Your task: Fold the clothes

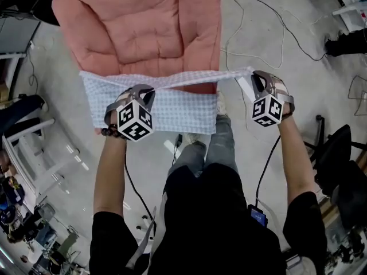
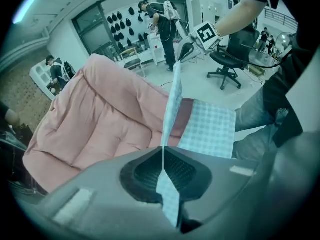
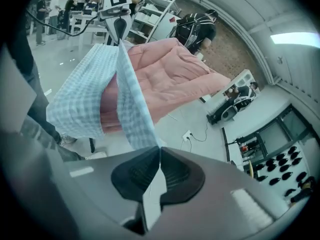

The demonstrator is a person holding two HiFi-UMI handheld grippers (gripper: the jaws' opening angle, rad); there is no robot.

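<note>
The left tongs (image 2: 162, 156), clamped tight on one end of the top edge of a pale blue checked cloth (image 1: 178, 110), and the right tongs (image 3: 159, 159), pinched on the other end, hold the fabric stretched in the air between them. The cloth hangs across the near edge of a pink quilted cushion (image 1: 143, 27), above a grey floor (image 1: 258, 148).

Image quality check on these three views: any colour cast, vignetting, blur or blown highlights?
Head view: wide-angle bend at the edges, even light, checked cloth sharp. Left gripper view: strong teal cast, black vignette corners, nearest foreground soft, pink quilt clear. Right gripper view: same vignette, milder cast, ceiling light blown out.
</note>
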